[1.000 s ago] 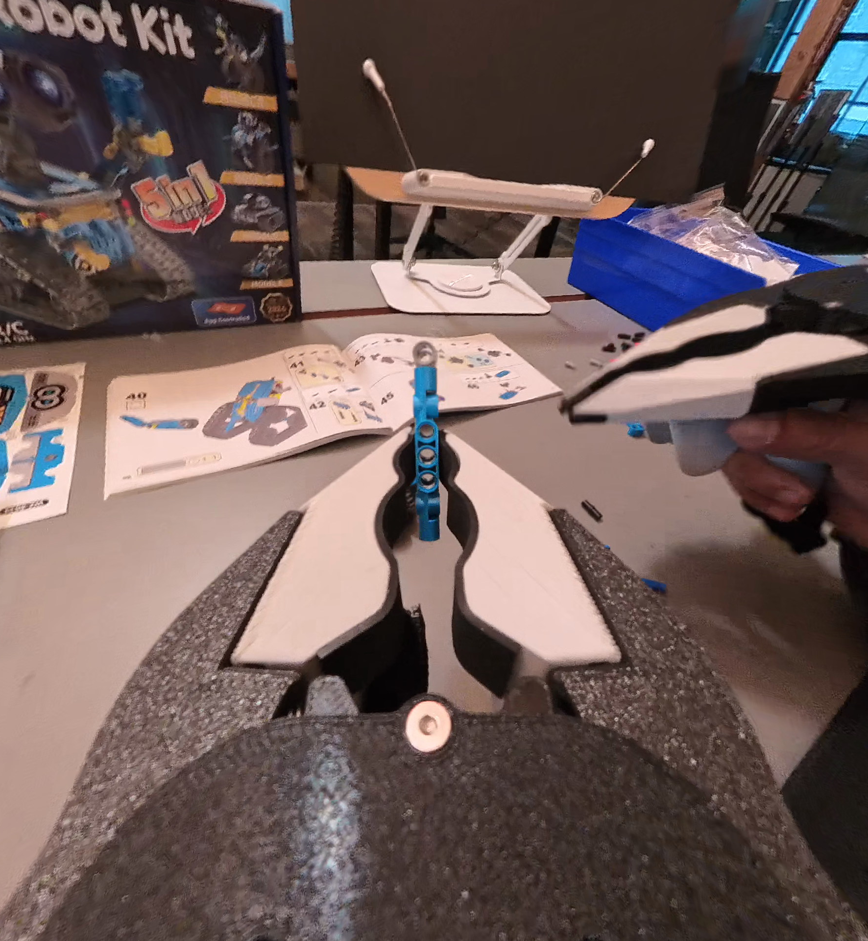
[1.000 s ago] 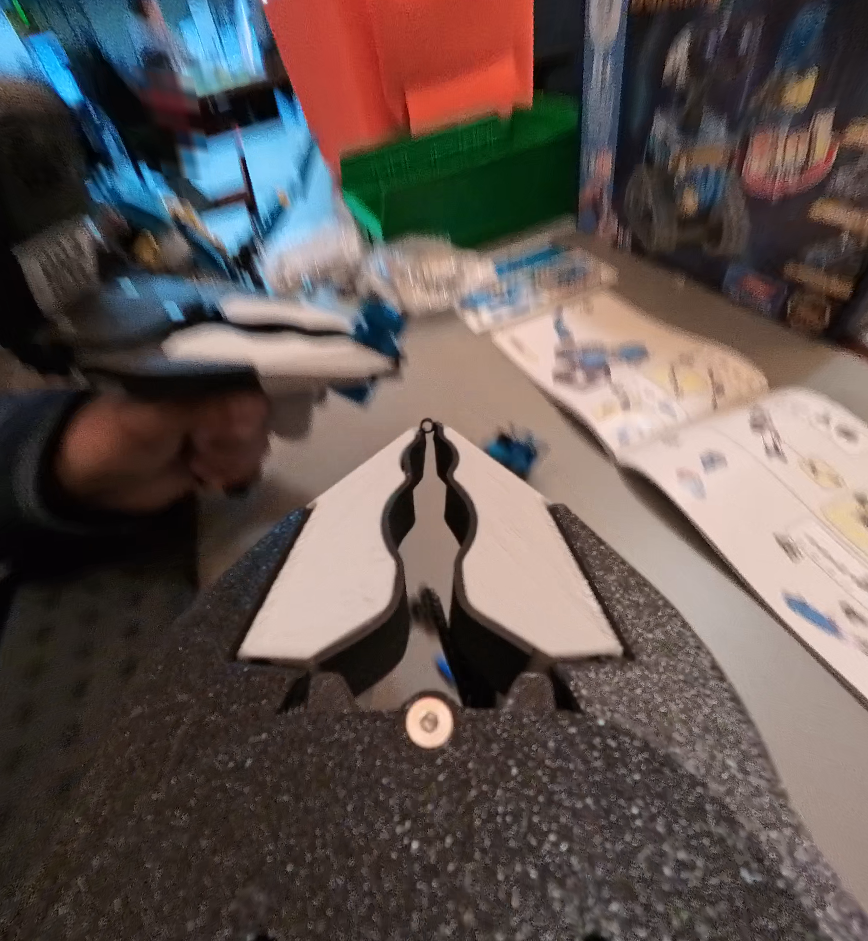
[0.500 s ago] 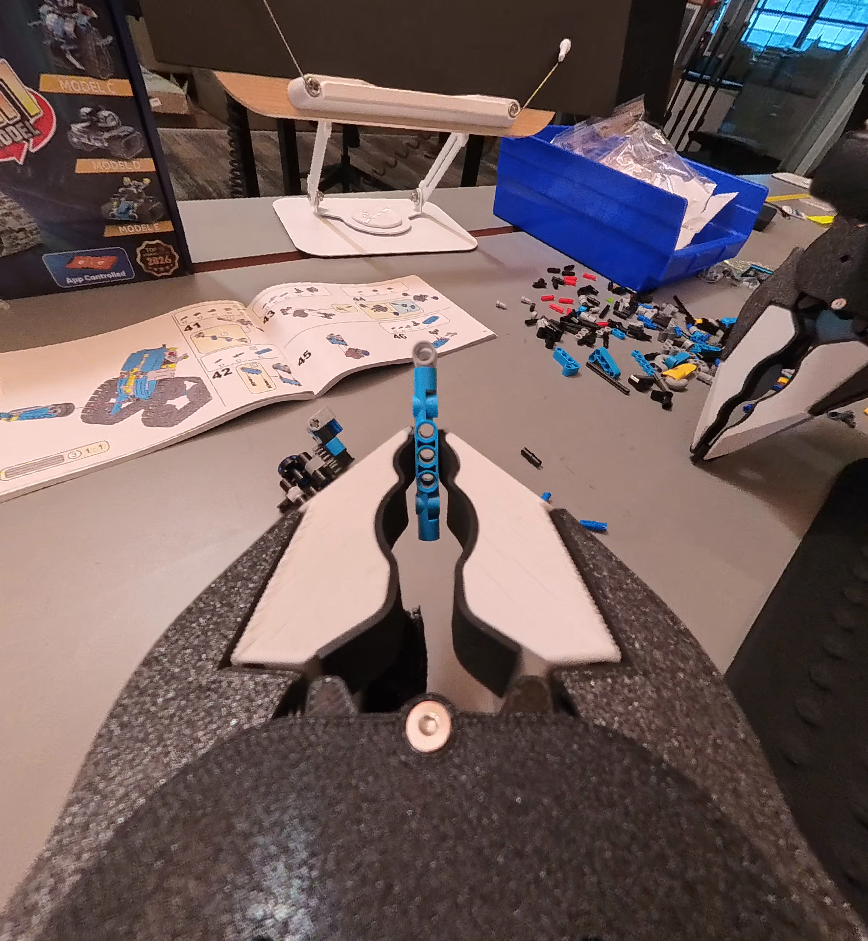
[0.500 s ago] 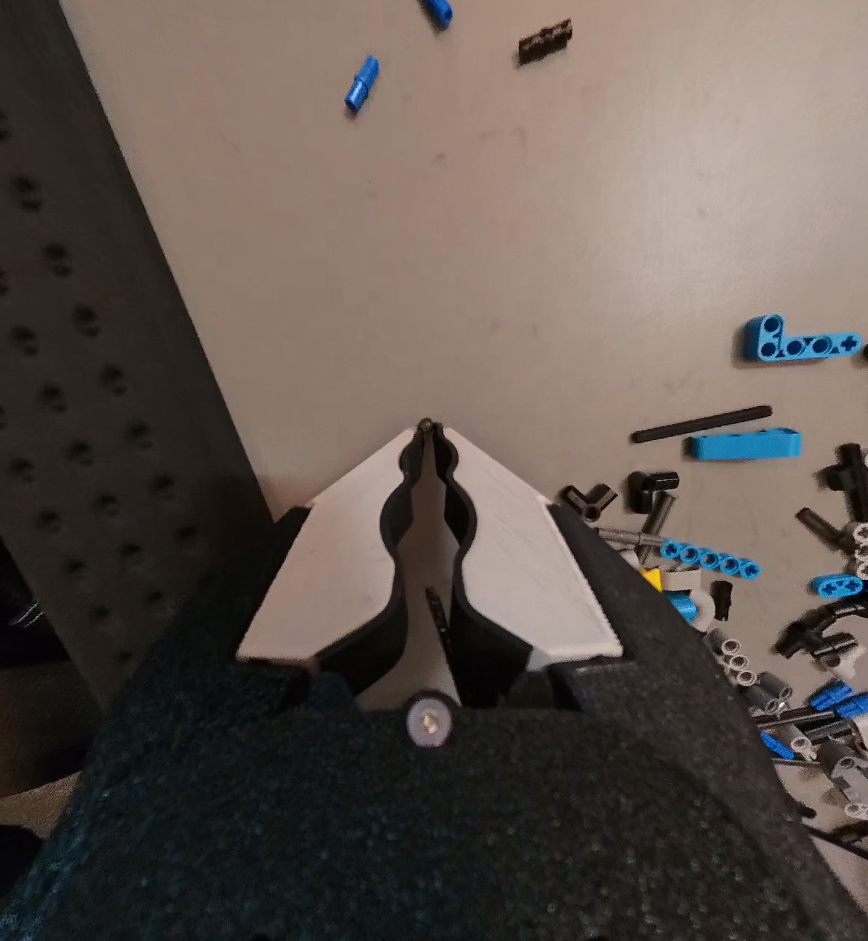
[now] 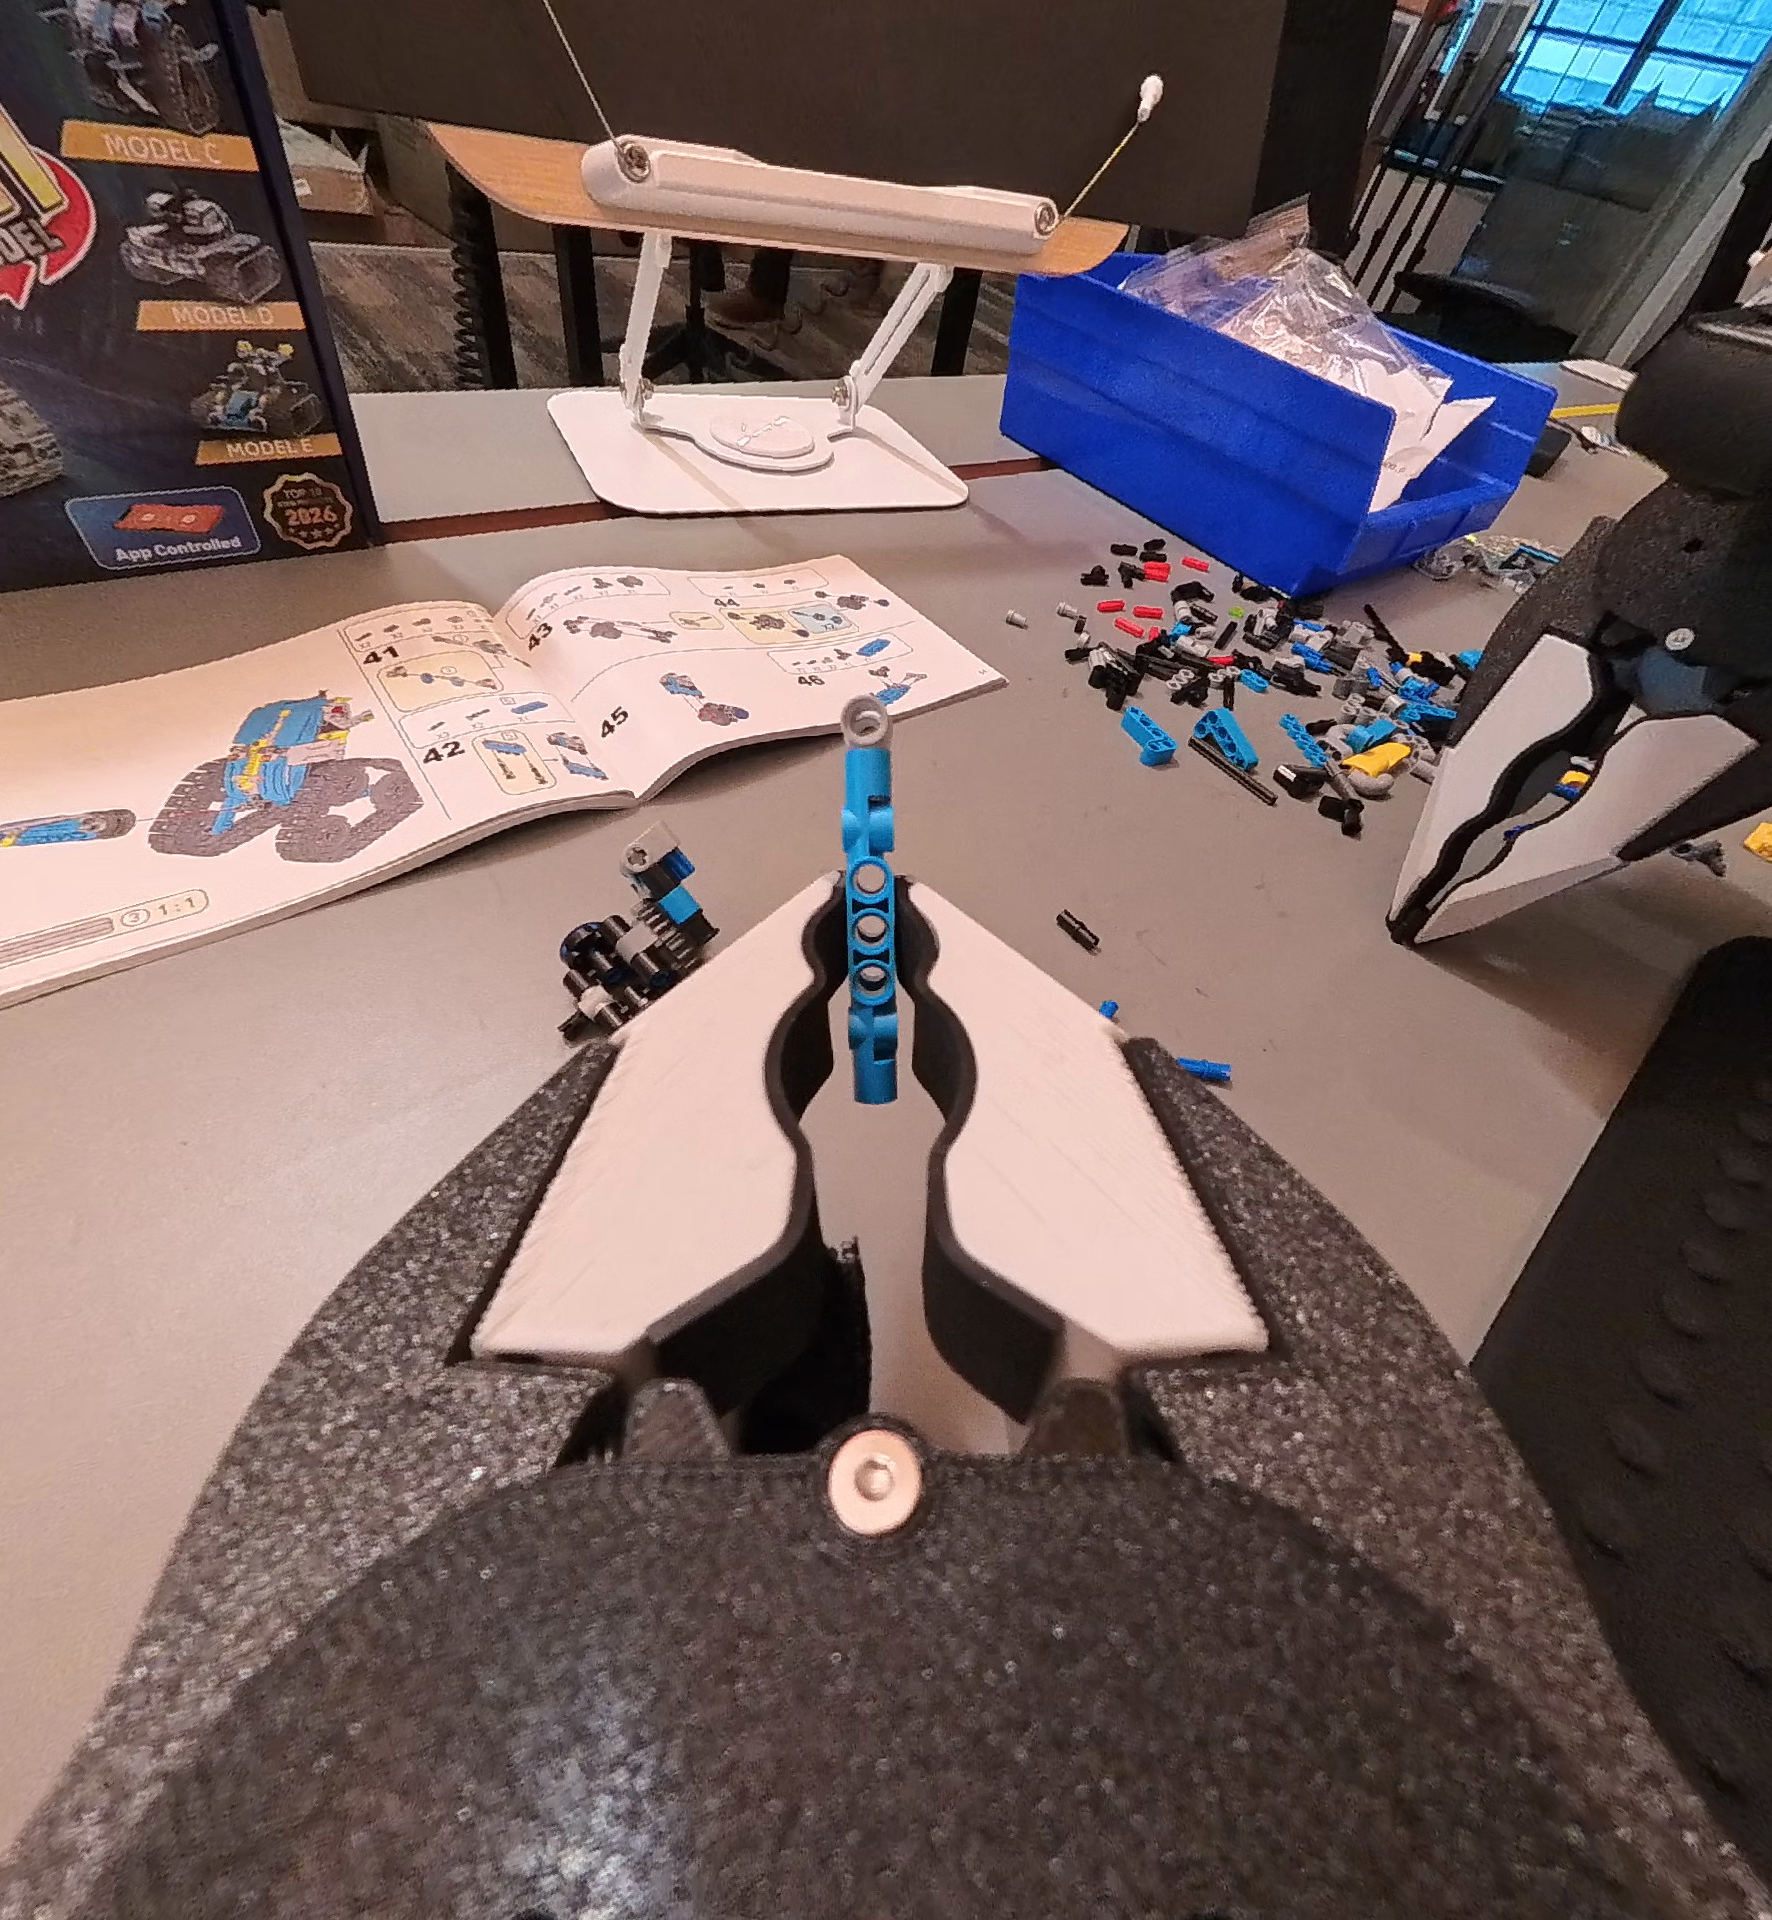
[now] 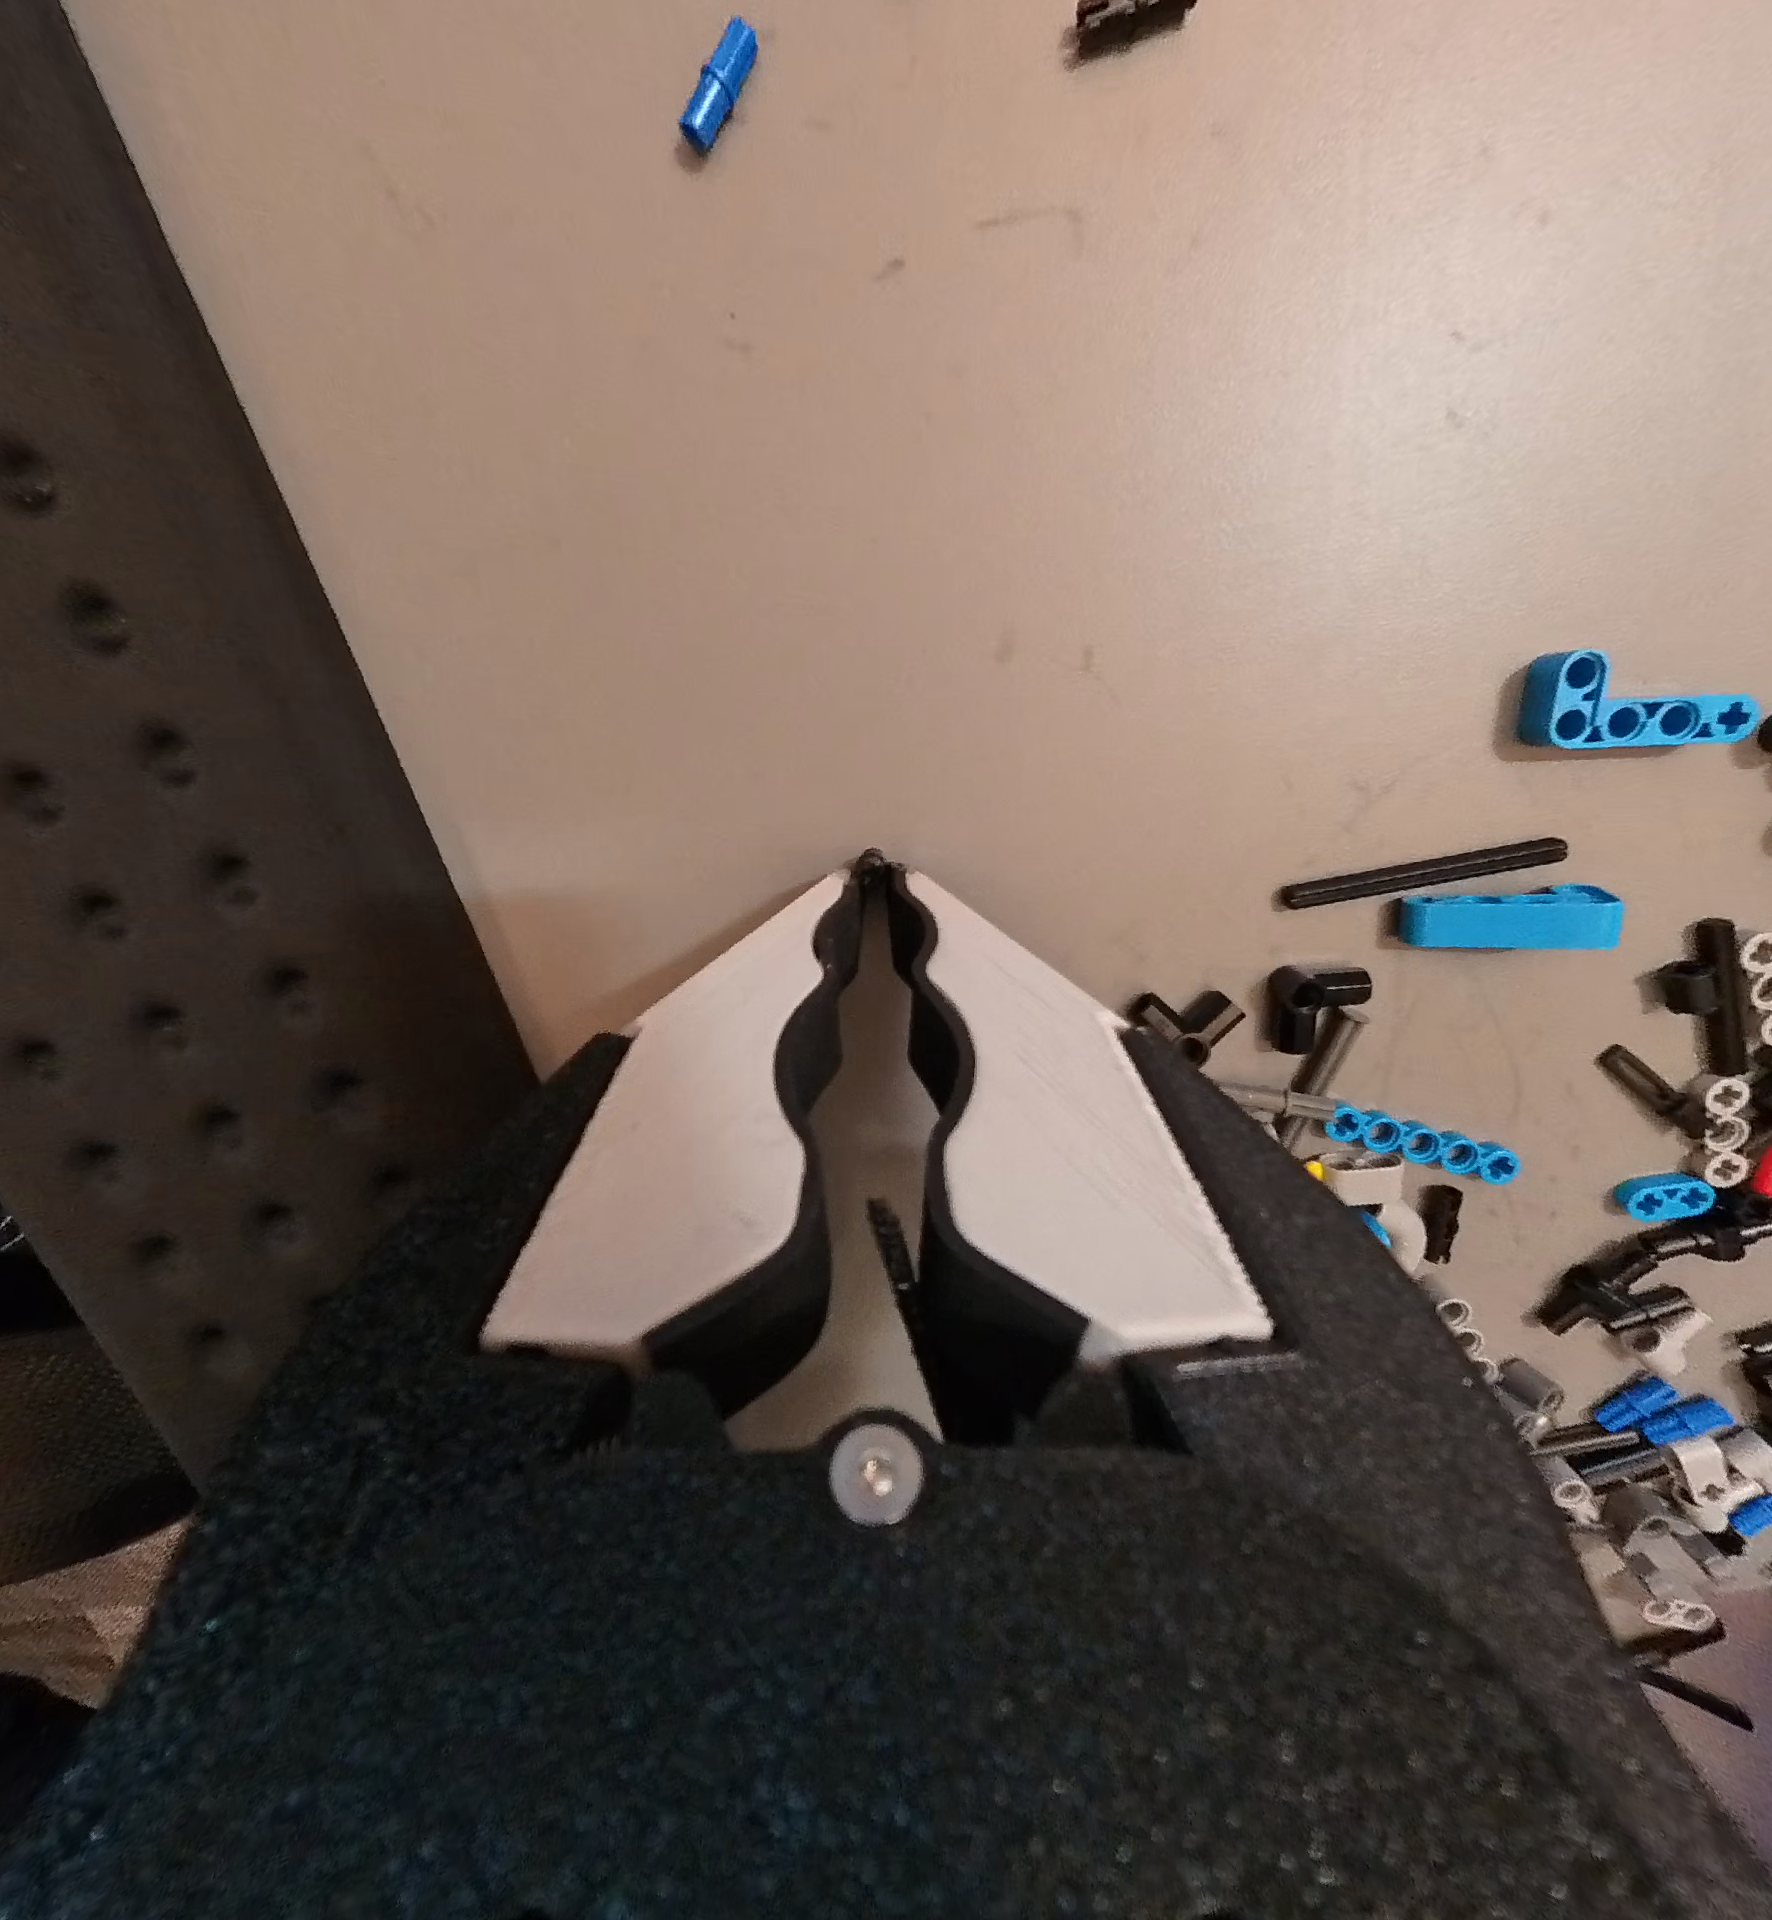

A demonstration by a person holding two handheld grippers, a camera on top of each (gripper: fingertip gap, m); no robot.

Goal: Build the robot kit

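Observation:
My left gripper (image 5: 869, 885) is shut on a blue holed beam (image 5: 869, 966) that stands upright between the fingertips, with a grey ring connector (image 5: 864, 720) on its top end. It hovers above the grey table (image 5: 238, 1195). My right gripper (image 6: 869, 868) points steeply down with its tip close to the table; its jaws are shut and a tiny black piece (image 6: 870, 859) shows at the very tip. The right gripper also shows in the left wrist view (image 5: 1410, 928), at the right beside the pile of loose parts (image 5: 1277, 686).
An open instruction booklet (image 5: 446, 727), a kit box (image 5: 113, 291), a white stand (image 5: 757, 457) and a blue bin (image 5: 1225, 436) with plastic bags stand behind. A small black-blue assembly (image 5: 643, 935) lies near my left fingers. A dark perforated mat (image 6: 134, 727) borders the table. Loose beams and pins (image 6: 1588, 1039) lie to the right. There is about 25 cm between the tips of the two grippers.
My right gripper has swung away from the left one and down to the table by the parts pile. The left gripper has turned right, still holding the beam. Little moved in the last half second.

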